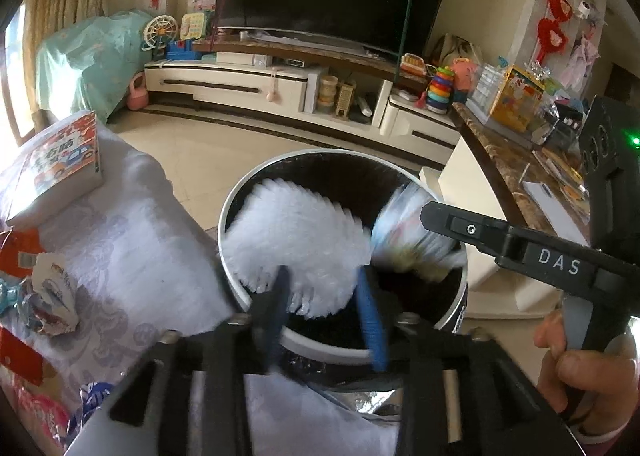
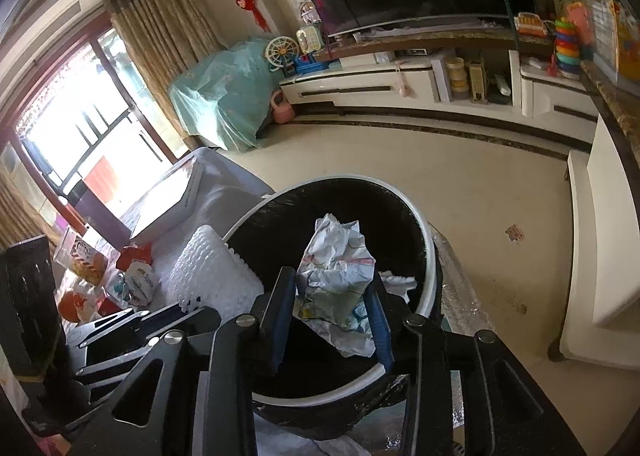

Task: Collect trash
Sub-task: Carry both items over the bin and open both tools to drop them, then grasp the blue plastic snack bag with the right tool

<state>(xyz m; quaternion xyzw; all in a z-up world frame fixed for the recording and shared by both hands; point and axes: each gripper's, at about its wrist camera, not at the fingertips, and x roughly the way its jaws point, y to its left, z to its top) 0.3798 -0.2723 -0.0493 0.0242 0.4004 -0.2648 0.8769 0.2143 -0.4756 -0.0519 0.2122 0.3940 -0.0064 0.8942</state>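
A round bin (image 1: 231, 284) with a white rim and a black liner stands below both grippers. My left gripper (image 1: 324, 312) is open over its near edge. A white foam net (image 1: 296, 248), blurred, lies off the blue pads at the bin's mouth. My right gripper (image 2: 330, 320) is open above the bin (image 2: 430, 256), with a crumpled printed paper wrapper (image 2: 336, 280) loose between its pads. In the left wrist view that wrapper (image 1: 404, 232) is a blur just under a right finger (image 1: 460, 225). The right wrist view shows the foam net (image 2: 216, 276) by the rim, at the left fingers (image 2: 120, 318).
Left of the bin, a table under a white cloth (image 1: 132, 248) carries a book (image 1: 60, 163) and several crumpled wrappers (image 1: 52, 296). A marble-topped counter (image 1: 516, 171) stands on the right. A hand (image 1: 580, 372) holds the right gripper's handle. Tiled floor and a TV cabinet lie beyond.
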